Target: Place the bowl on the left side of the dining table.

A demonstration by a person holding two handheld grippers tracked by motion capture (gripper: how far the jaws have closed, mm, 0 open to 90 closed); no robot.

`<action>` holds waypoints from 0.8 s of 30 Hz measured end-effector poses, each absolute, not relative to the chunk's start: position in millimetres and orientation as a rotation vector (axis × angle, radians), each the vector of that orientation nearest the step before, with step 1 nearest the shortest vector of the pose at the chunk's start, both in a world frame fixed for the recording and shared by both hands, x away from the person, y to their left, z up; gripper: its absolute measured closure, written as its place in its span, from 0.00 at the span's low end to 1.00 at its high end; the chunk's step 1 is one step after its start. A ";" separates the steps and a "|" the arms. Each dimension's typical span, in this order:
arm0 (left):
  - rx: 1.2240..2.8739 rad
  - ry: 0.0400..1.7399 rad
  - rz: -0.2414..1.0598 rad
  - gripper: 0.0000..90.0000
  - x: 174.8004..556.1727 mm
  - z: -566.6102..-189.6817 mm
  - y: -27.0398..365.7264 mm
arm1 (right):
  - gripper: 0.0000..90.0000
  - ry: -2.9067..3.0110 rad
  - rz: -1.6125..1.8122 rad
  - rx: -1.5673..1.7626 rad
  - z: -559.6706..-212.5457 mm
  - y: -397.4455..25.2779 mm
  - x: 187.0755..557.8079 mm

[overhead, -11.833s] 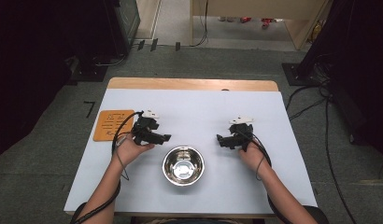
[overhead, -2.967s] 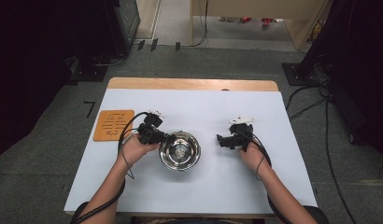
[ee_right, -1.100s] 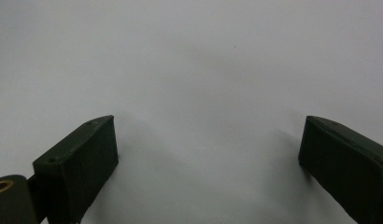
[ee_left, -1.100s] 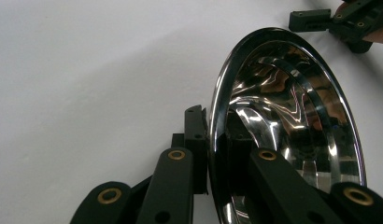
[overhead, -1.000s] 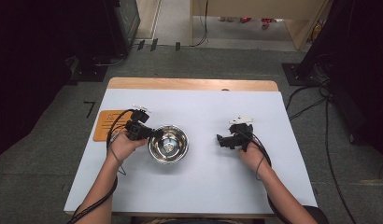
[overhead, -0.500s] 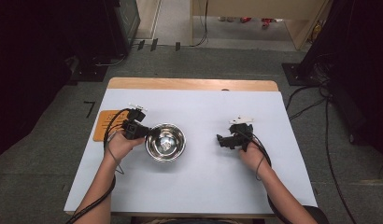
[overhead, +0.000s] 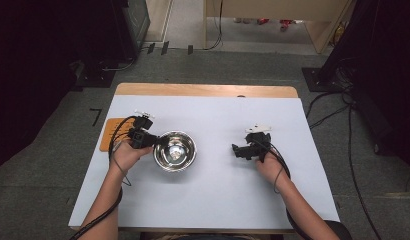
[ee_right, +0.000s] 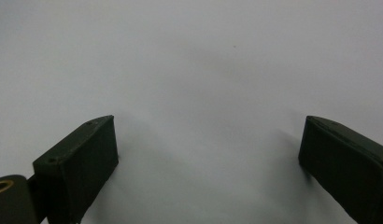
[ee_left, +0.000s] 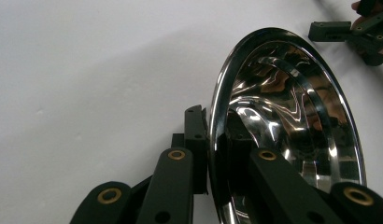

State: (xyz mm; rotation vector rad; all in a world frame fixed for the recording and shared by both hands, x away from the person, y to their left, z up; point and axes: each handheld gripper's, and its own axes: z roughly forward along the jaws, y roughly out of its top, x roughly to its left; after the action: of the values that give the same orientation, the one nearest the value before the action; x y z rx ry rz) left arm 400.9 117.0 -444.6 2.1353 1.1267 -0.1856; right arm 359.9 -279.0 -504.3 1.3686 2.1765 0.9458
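In the left gripper view, the bottom and right picture edges cut off the near part of the steel bowl (ee_left: 292, 140), and the left claw (ee_left: 217, 154) hides the stretch of rim it clamps. We cannot make out the reflections inside the bowl. From the high view, the orange mat (overhead: 109, 134) at the counter's (overhead: 218, 200) left edge lies partly under cable, its markings too small to read. The right claw's (ee_right: 208, 154) jaws run off the bottom edge.

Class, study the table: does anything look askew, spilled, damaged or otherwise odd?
Nothing is spilled or damaged. The steel bowl sits upright and empty, its rim pinched by the left tool. The one oddity: an orange mat hangs over the table's left edge. The right tool rests open, apart from the bowl.
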 end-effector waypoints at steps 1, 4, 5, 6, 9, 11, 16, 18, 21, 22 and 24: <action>2.128 1.133 -0.190 0.94 401.1 -444.6 118.2 | 0.05 2.176 0.946 1.368 -504.3 -279.0 359.9; 2.122 1.137 -0.182 0.94 401.9 -444.1 121.7 | 0.05 2.177 0.945 1.368 -504.3 -279.0 359.9; 2.117 1.140 -0.183 0.94 402.1 -444.0 122.9 | 0.05 2.176 0.946 1.369 -504.3 -279.0 359.9; 2.112 1.143 -0.185 0.94 402.4 -443.9 124.0 | 0.05 2.177 0.945 1.368 -504.3 -279.0 359.9; 2.103 1.159 -0.176 0.94 403.2 -444.2 128.1 | 0.05 2.176 0.945 1.368 -504.3 -279.0 359.9; 2.100 1.159 -0.179 0.94 403.4 -444.3 129.2 | 0.05 2.177 0.945 1.368 -504.3 -279.0 359.9; 2.099 1.168 -0.165 0.94 403.7 -443.8 132.1 | 0.05 2.175 0.946 1.370 -504.3 -278.8 359.9; 2.095 1.175 -0.164 0.94 404.2 -444.0 134.3 | 0.05 2.175 0.947 1.370 -504.3 -278.8 359.9; 2.078 1.189 -0.163 0.94 404.9 -443.8 139.3 | 0.05 2.175 0.947 1.370 -504.3 -278.8 359.9; 2.078 1.189 -0.163 0.94 404.9 -443.8 139.3 | 0.05 2.175 0.947 1.370 -504.3 -278.8 359.9; 2.074 1.196 -0.156 0.94 405.0 -443.4 141.6 | 0.05 2.176 0.946 1.370 -504.2 -278.9 359.9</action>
State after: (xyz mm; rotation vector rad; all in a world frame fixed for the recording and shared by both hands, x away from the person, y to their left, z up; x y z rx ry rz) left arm 405.0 141.6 -443.4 2.0740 1.1956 -0.1558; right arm 359.9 -278.9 -504.2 1.3700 2.1759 0.9460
